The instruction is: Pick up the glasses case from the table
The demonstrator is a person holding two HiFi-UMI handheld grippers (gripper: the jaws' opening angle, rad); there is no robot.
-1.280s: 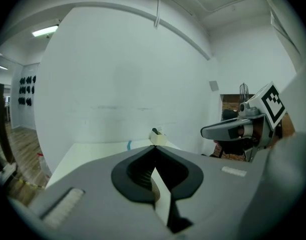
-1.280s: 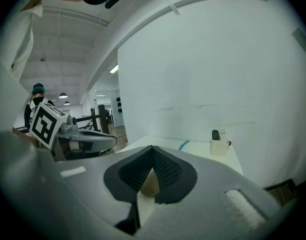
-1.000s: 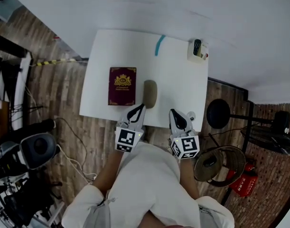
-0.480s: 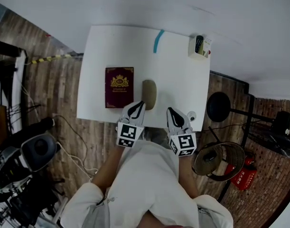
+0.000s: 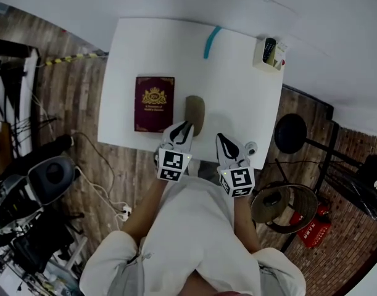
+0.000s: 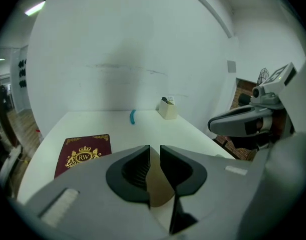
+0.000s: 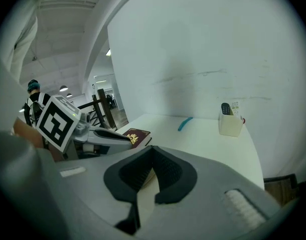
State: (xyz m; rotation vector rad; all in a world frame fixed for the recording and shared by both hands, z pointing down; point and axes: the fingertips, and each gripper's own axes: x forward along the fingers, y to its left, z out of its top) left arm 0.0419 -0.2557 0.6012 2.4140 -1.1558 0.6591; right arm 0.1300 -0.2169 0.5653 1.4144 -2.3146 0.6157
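The white rectangular surface (image 5: 237,103) is sitting against a plain pale wall, with wood-plank floor (image 5: 71,110) showing around it. The only container is a small white open-top box (image 5: 269,55) standing at the far right corner. A dark remote (image 5: 269,46) is sticking up out of it, next to something light I can't make out. Near the far edge a short teal strip (image 5: 211,41) is lying slightly curved. Toward the near left a flat burgundy booklet (image 5: 154,103) is lying face up, with a gold crest and gold corner trim on a matte cover.

The glasses case (image 5: 195,114) is lying just right of the booklet, near the front edge. It's a smooth, rounded oblong in olive-tan, with its long axis running away from the person. The left hand-held gripper (image 5: 183,130) is hovering at the case's near end, tips just to the left of it, and I can't tell if they're touching it. Its dark ribbed jaws have just been opening and are standing a narrow slit apart, pinching nothing. In the left gripper view the tan case is showing through that slit, beyond the tips. The right hand-held gripper (image 5: 226,145) is hanging over the front edge, to the right of the case and apart from it. Its jaw tips are pressing together with nothing between them.
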